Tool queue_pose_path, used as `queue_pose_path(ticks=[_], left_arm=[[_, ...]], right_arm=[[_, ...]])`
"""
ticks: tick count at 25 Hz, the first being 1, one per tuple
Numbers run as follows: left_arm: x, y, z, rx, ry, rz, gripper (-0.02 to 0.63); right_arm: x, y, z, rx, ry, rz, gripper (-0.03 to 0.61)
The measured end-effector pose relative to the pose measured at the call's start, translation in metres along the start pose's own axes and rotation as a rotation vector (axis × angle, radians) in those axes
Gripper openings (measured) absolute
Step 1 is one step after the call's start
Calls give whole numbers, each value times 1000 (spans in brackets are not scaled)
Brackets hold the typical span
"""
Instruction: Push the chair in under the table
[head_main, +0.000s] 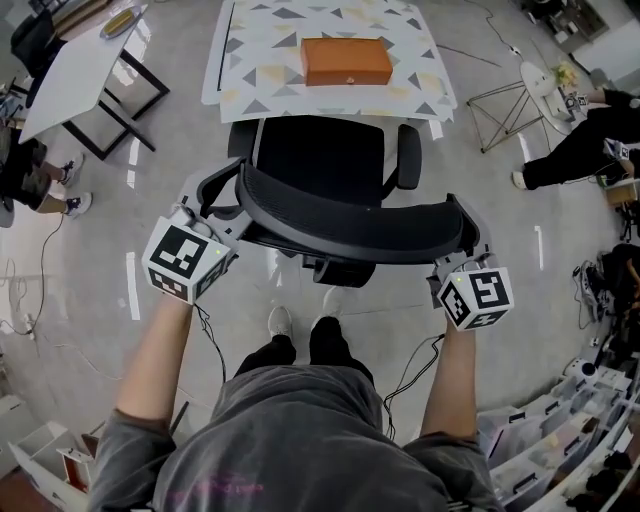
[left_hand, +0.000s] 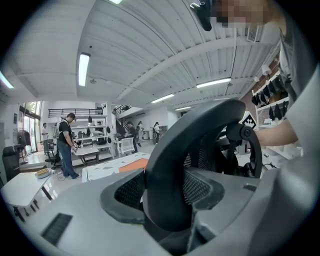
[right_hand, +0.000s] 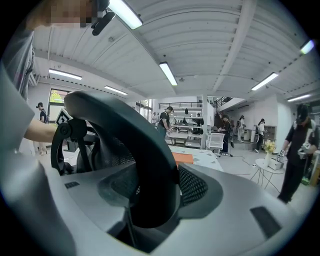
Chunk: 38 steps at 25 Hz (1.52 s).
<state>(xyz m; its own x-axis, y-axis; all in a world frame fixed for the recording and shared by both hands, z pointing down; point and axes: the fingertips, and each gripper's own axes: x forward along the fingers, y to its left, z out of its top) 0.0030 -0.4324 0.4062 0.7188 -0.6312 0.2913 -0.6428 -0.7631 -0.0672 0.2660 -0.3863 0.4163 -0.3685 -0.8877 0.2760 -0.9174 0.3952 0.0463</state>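
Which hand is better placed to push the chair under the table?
Right, narrowly. Both the left gripper and right gripper clamp the backrest rim, but the chair looks skewed: its right end trails farther from the table, so pushing there should square it.

Showing matt black plastic along the curved back rim of the chair (head_main: 350, 225), with open woven mesh stretching inside it. Looking dull and black across the seat (head_main: 320, 160), the weave too fine for telling. Appearing as smooth, matt grey plastic on the jaws of the left gripper (left_hand: 167, 200) and the right gripper (right_hand: 150, 195). Gleaming on the pale polished floor (head_main: 90, 270), mirroring strips of light. Looking smooth and matt on the patterned table (head_main: 250, 60) top and on the orange box (head_main: 346, 61). Hanging soft as grey cloth on the shirt (head_main: 300, 430).
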Motion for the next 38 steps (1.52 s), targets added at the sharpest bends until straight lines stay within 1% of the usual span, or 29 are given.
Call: queue_pose_path(ticks=[10, 19, 25, 32, 36, 38], left_arm=[[27, -7, 7, -34, 17, 63, 230], [47, -10, 13, -42, 24, 97, 232], [59, -10, 17, -42, 21, 103, 233], [62, -10, 16, -44, 19, 95, 241], [59, -11, 13, -42, 30, 90, 247], [55, -10, 11, -42, 35, 91, 261]], right_arm=[[19, -40, 3, -12, 6, 72, 233], [33, -67, 6, -25, 3, 107, 233], [41, -81, 8, -32, -4, 118, 233], [41, -82, 6, -19, -6, 120, 233], [36, -82, 5, -12, -13, 94, 233], [32, -81, 4, -20, -7, 71, 233]])
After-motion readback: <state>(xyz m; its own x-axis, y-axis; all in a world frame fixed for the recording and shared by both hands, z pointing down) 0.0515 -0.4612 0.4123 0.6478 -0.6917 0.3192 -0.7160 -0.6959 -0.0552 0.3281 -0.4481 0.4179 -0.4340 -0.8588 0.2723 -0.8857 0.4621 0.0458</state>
